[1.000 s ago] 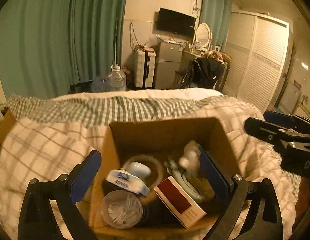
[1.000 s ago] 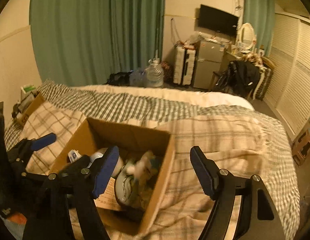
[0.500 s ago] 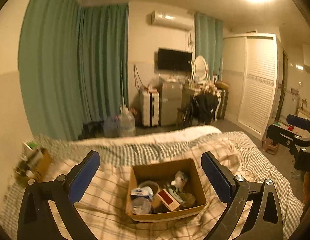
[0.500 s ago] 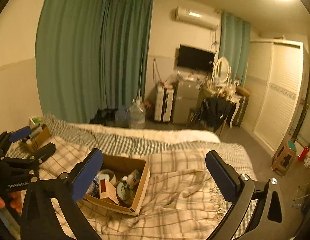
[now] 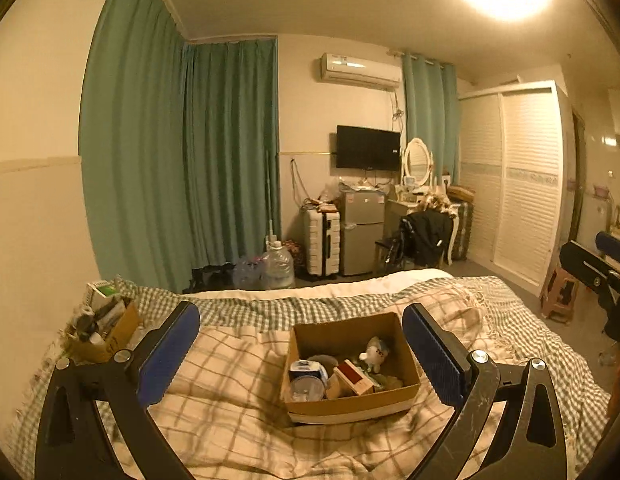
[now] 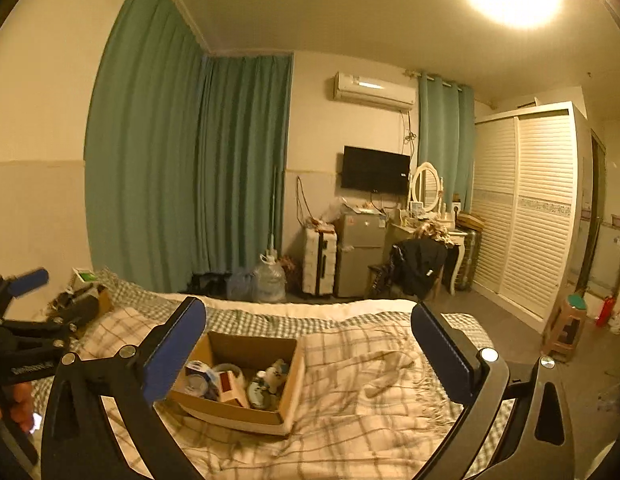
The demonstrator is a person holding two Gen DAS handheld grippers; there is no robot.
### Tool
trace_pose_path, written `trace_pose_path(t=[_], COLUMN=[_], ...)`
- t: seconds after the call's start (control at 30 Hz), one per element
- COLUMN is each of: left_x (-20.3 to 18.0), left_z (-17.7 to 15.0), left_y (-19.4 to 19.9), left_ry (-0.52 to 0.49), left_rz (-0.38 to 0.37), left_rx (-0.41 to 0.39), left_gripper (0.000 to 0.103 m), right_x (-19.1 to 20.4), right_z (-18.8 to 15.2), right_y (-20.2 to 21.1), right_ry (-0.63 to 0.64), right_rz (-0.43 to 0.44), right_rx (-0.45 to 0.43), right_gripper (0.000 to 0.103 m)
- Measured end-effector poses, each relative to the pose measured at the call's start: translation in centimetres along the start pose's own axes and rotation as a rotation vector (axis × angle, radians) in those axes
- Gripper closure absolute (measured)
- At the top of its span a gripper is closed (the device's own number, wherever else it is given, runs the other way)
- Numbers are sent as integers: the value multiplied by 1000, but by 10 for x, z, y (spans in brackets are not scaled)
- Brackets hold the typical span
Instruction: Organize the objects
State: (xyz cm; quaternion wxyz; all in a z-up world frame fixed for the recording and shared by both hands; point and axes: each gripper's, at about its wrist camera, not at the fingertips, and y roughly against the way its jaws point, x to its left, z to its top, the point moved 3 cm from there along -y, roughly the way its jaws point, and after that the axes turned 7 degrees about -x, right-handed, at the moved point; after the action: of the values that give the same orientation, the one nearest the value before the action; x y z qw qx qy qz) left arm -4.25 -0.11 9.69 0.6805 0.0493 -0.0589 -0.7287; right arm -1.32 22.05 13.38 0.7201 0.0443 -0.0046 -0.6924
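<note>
A brown cardboard box [image 5: 390, 402] sits on the plaid blanket of the bed [image 5: 229, 412]. It holds a white plush toy [image 5: 374, 354], a red-faced carton [image 5: 352, 376], a clear round tub [image 5: 306, 387] and a blue-and-white container [image 5: 305, 368]. The box also shows in the right wrist view [image 6: 229, 410]. My left gripper [image 5: 299, 354] is open and empty, held well above and back from the box. My right gripper [image 6: 307, 356] is open and empty, to the right of the box.
A second cardboard box [image 5: 109, 334] full of items stands at the bed's far left corner. Beyond the bed are green curtains [image 5: 181, 168], a water jug [image 5: 275, 266], a white suitcase [image 5: 321, 242], a small fridge [image 5: 360, 232], a dressing table and a white wardrobe [image 5: 518, 184].
Both grippers have pulled up and back from the box, which was close below them a second ago and now looks small on the bed. Both stay open.
</note>
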Motion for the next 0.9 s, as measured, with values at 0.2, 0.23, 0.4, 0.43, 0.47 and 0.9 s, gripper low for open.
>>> trace_pose_path(t=[0.2, 0.23, 0.4, 0.43, 0.47, 0.9], left_x=[-7, -7, -4, -3, -2, -1], left_z=[-53, -63, -108, -113, -117, -121], left_y=[-9, -12, -23, -24, -26, -29], left_ry=[7, -1, 11, 17, 17, 22], left_rz=[40, 53, 73, 75, 79, 87], left_rx=[10, 19, 87, 101, 114, 127], left_gripper=[0, 0, 0, 0, 0, 0], right_x=[5, 4, 16, 17, 20, 23], right_z=[-56, -69, -129, -134, -140, -141], right_y=[-5, -11, -44, -46, -51, -54], right_ry=[-11, -10, 49, 51, 55, 58], right_rz=[-24, -41, -43, -42, -35, -44], right_rx=[2, -3, 84, 93, 114, 126], right_gripper=[0, 0, 0, 0, 0, 0])
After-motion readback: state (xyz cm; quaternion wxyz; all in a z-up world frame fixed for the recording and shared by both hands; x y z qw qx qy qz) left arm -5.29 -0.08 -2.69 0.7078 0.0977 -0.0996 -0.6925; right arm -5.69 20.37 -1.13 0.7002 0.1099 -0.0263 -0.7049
